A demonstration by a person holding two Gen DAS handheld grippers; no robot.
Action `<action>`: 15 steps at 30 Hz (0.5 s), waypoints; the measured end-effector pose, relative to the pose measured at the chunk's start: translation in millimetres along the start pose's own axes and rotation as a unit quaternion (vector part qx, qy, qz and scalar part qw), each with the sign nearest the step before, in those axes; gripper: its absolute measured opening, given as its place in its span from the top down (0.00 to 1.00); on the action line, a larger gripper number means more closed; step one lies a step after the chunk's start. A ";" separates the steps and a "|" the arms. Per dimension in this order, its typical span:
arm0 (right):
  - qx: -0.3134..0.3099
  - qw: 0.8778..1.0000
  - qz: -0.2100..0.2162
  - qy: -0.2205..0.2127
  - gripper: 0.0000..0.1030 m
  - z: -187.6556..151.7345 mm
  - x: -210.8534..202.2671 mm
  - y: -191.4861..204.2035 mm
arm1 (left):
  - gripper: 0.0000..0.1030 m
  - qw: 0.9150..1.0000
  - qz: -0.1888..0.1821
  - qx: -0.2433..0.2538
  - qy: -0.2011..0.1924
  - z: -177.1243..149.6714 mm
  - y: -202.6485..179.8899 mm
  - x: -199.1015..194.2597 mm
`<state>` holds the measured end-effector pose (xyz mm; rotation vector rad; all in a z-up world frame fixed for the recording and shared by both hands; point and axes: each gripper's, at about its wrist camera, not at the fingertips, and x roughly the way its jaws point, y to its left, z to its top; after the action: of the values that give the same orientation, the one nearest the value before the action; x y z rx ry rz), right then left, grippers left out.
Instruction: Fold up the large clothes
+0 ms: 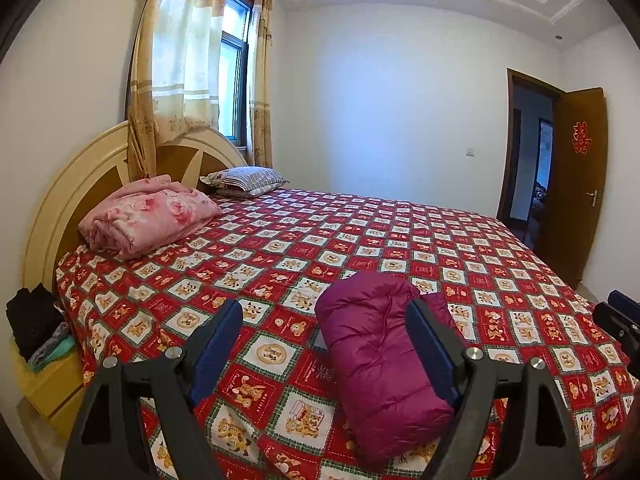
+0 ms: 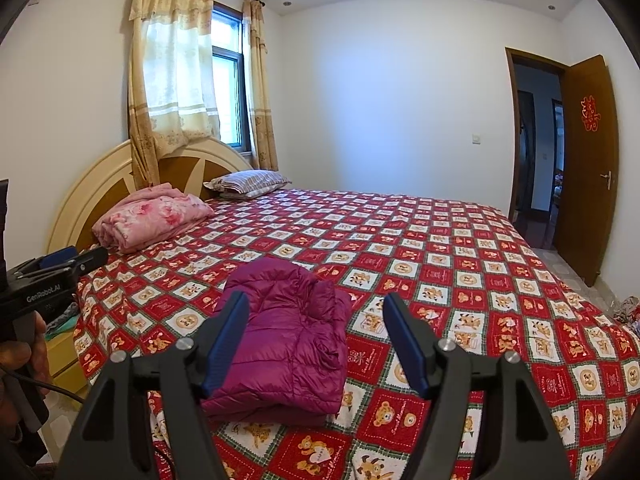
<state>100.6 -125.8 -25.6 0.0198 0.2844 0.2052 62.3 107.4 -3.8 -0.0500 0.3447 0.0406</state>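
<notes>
A magenta puffer jacket [image 1: 376, 360] lies folded into a compact bundle on the red bear-print bedspread [image 1: 280, 240], close to the bed's near edge. My left gripper [image 1: 324, 308] hovers just short of it. Its jaws stand wide and its right finger [image 1: 430, 344] overlaps the bundle's right side, with nothing pinched. In the right wrist view the same jacket [image 2: 288, 340] sits ahead between centre and left. My right gripper [image 2: 316, 300] is open over it, and the blue pads do not touch the fabric. Each gripper shows at the edge of the other's view: the right gripper [image 1: 618, 316] and the left gripper [image 2: 76, 260].
A folded pink floral quilt [image 1: 148, 216] and a striped pillow [image 1: 248, 178] lie by the curved headboard [image 1: 80, 184]. A yellow bedside cabinet [image 1: 48, 384] carries dark clothes. A brown door [image 2: 588, 168] stands open at the right, with cloth on the floor [image 2: 628, 308] near it.
</notes>
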 end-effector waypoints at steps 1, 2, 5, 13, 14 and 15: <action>0.000 1.000 0.000 0.001 0.30 -0.7 0.0 1.1 | 0.19 1.000 0.000 0.001 0.000 -0.5 -0.1 0.2; -0.001 1.000 0.000 0.001 0.29 -1.3 -0.4 1.8 | 0.19 1.000 0.000 0.000 0.001 -0.4 0.2 0.1; -0.001 1.000 0.002 0.001 0.29 -1.6 -1.6 1.6 | 0.19 1.000 0.000 0.000 0.003 -2.5 0.7 1.3; 0.000 1.000 0.002 0.001 0.29 -1.5 -1.4 2.0 | 0.19 1.000 0.000 0.000 0.005 -5.2 1.3 2.6; -0.001 1.000 0.002 0.001 0.29 -1.5 -1.5 2.0 | 0.19 1.000 0.000 0.001 0.005 -5.3 1.2 2.7; -0.001 1.000 0.001 0.001 0.29 -1.5 -1.5 2.0 | 0.19 1.000 -0.001 0.001 0.005 -5.2 1.0 2.7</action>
<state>98.3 -124.1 -26.6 0.0182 0.2862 0.2080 63.0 108.3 -9.6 -0.0492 0.3553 0.0389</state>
